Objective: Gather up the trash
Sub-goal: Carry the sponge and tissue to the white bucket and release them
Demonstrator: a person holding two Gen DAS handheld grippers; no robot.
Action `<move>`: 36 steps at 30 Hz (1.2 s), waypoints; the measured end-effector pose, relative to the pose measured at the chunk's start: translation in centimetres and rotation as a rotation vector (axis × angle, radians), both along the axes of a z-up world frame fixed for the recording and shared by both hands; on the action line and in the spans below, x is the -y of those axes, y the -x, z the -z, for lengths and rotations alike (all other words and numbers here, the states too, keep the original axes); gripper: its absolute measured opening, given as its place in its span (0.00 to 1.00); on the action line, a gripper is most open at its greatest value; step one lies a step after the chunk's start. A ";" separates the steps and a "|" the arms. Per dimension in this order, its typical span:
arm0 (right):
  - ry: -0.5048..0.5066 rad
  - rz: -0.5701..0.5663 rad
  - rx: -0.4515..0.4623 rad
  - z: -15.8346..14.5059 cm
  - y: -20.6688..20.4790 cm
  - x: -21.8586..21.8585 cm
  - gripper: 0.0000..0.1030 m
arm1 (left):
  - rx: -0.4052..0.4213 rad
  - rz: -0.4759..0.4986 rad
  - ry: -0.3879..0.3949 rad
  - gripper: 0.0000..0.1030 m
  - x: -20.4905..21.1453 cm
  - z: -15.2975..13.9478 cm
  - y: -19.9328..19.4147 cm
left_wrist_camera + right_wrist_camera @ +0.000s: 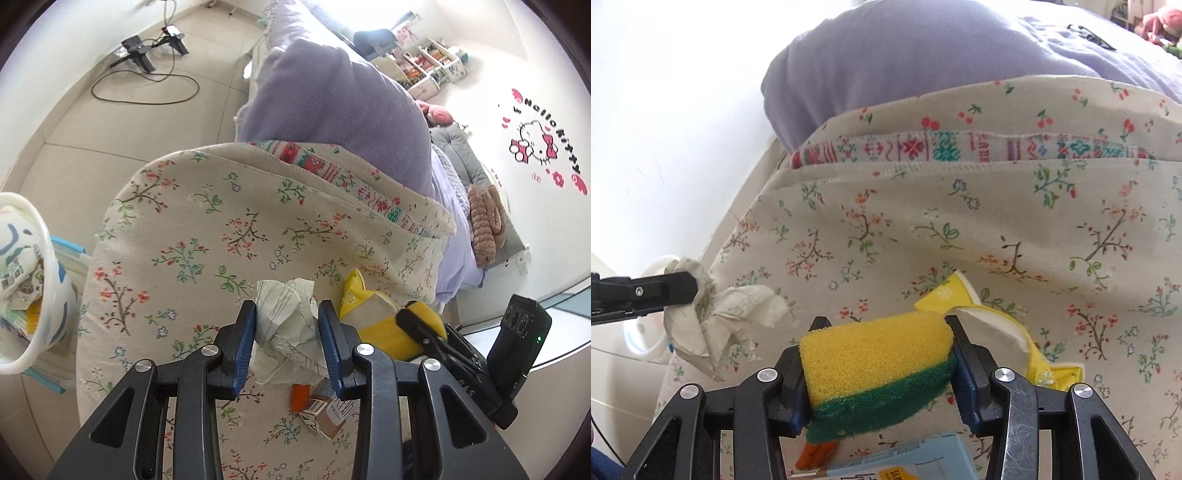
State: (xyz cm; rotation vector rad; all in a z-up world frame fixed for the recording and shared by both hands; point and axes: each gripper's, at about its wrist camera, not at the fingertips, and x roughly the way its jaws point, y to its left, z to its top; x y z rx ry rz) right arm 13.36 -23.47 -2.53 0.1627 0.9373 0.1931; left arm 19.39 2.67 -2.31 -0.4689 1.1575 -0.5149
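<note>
gripping crumpled paper (286, 328) in left tool (287, 343), sponge (875, 373) in right tool (879, 373)

Pretty bright daylight all round, pouring in from the far window (332, 14), which is totally blown out. Left wall (665, 110) glares white too. Soft shadows, heavy fisheye bending at the edges, dark corner vignetting.

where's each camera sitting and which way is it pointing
Left wrist: rides the left gripper, looking along its jaws down the floral bedcover to the purple pillow; crumpled paper clamped, trash bin at left.
Right wrist: rides the right gripper, facing low across the bedcover; sponge clamped, yellow wrapper behind.
Shared: each sees the other gripper, plus paper, sponge, wrapper, bedcover, pillow.
</note>
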 end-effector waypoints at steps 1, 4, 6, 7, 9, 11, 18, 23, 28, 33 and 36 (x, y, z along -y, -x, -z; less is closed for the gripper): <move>-0.012 0.005 0.006 -0.3 0.1 0.4 0.51 | 0.001 -0.004 0.003 0.35 -0.2 -0.1 0.1; -0.045 0.008 0.041 -1.3 0.7 0.8 0.51 | 0.007 -0.027 0.012 0.35 -1.3 -0.4 0.2; -0.045 0.004 0.065 -2.0 1.2 0.9 0.51 | 0.000 -0.051 0.035 0.35 -2.4 -0.5 0.2; -0.050 0.002 0.070 -1.9 1.0 0.7 0.51 | -0.002 -0.060 0.044 0.35 -2.8 -0.5 0.2; -0.070 0.006 0.080 -2.0 1.1 0.7 0.51 | -0.001 -0.086 0.064 0.35 -4.0 -0.9 0.3; -0.105 0.007 0.090 -2.1 0.8 0.9 0.51 | 0.004 -0.103 0.074 0.35 -5.0 -1.2 0.4; -0.184 -0.021 0.130 -2.9 1.3 0.0 0.52 | 0.005 -0.186 0.067 0.35 -10.2 -2.1 0.8; -0.192 -0.030 0.115 -2.4 1.2 -1.5 0.52 | -0.015 -0.286 0.057 0.35 -15.2 -1.4 0.6; -0.177 -0.078 0.110 -2.4 1.3 -4.9 0.52 | -0.075 -0.383 0.001 0.36 -19.4 0.2 0.4; -0.171 -0.129 0.106 -2.4 1.5 -8.4 0.52 | -0.170 -0.499 0.029 0.39 -24.4 2.7 0.4; -0.166 -0.157 0.095 -2.1 1.5 -10.5 0.52 | -0.209 -0.545 -0.012 0.51 -25.8 3.8 0.1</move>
